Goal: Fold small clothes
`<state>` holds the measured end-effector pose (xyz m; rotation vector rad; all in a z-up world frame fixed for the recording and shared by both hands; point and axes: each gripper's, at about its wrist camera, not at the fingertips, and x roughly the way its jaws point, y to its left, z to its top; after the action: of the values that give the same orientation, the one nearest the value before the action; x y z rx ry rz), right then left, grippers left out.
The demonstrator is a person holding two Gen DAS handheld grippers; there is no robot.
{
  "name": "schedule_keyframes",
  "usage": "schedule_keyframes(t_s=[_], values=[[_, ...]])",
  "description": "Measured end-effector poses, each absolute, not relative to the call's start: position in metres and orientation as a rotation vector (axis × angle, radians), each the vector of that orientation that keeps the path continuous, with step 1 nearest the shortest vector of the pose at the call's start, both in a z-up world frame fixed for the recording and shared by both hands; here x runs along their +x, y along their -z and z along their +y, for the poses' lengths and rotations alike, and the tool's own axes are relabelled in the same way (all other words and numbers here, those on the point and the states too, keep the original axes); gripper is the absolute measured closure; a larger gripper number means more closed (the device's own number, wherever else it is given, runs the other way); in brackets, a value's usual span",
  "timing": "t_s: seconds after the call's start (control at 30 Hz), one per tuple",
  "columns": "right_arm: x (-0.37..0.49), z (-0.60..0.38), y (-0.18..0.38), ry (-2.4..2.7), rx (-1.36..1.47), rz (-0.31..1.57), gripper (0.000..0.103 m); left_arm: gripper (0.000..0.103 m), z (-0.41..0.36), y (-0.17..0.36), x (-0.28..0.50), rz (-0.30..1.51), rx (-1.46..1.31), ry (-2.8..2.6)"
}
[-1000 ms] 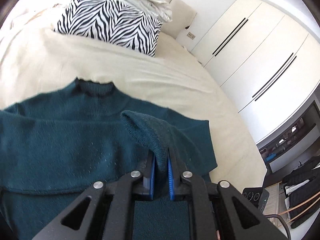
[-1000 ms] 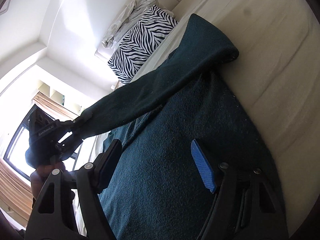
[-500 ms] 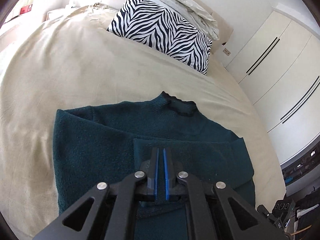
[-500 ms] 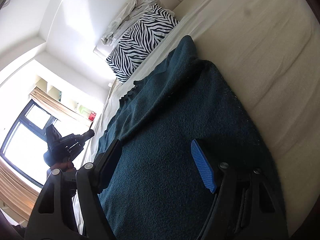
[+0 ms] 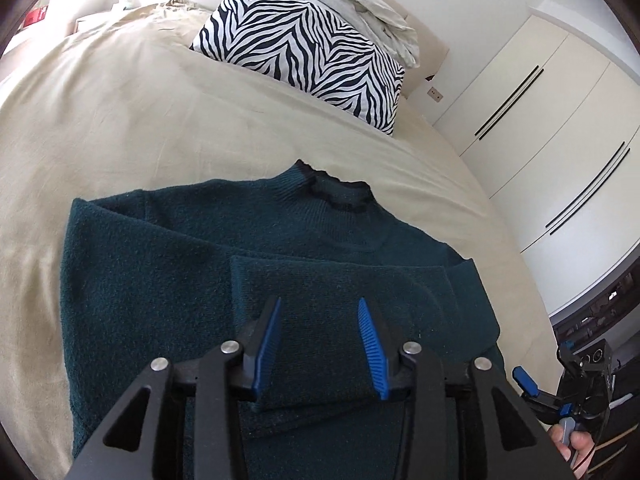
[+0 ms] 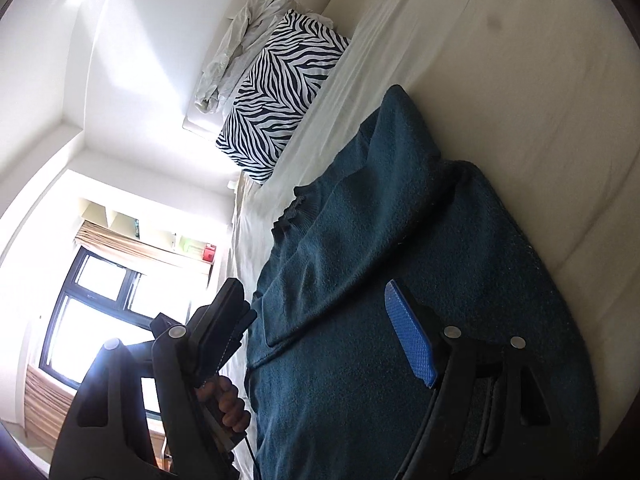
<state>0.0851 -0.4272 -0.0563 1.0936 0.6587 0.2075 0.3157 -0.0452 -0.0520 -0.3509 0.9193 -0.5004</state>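
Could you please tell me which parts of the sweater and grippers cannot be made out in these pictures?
- Left wrist view: sweater hem, hidden behind the left gripper, whose jaws are opening.
- Left wrist view: right gripper partly cut off by the edge.
- Right wrist view: the sweater's near end lies behind the gripper frame.

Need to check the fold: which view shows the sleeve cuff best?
Left wrist view: the cuff lies flat across the sweater between the opening left gripper jaws. Right wrist view shows only a foreshortened edge of it.

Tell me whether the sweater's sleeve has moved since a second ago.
Yes. The sleeve, then lifted in the left gripper, now lies flat across the sweater chest, below the collar. The jaws are opening, with the sleeve cuff lying loose between them.
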Motion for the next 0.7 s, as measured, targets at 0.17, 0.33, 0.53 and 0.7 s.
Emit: schedule_keyframes(t_s=[0.17, 0.33, 0.53, 0.7], values=[[0.116, -0.459, 0.038, -0.198, 1.133, 0.598, 0.030, 0.060, -0.080, 0.067, 0.329, 0.995, -0.209, 0.480], [0.172, -0.473, 0.058, -0.238, 1.171, 0.712, 0.030, 0.075, -0.073, 0.089, 0.335, 0.994, -0.188, 0.448], [0.228, -0.499, 0.109, -0.154, 1.211, 0.807, 0.038, 0.087, -0.052, 0.105, 0.343, 0.974, -0.289, 0.485], [0.214, -0.508, 0.112, -0.198, 1.195, 0.786, 0.052, 0.095, -0.030, 0.119, 0.344, 0.963, -0.439, 0.522]])
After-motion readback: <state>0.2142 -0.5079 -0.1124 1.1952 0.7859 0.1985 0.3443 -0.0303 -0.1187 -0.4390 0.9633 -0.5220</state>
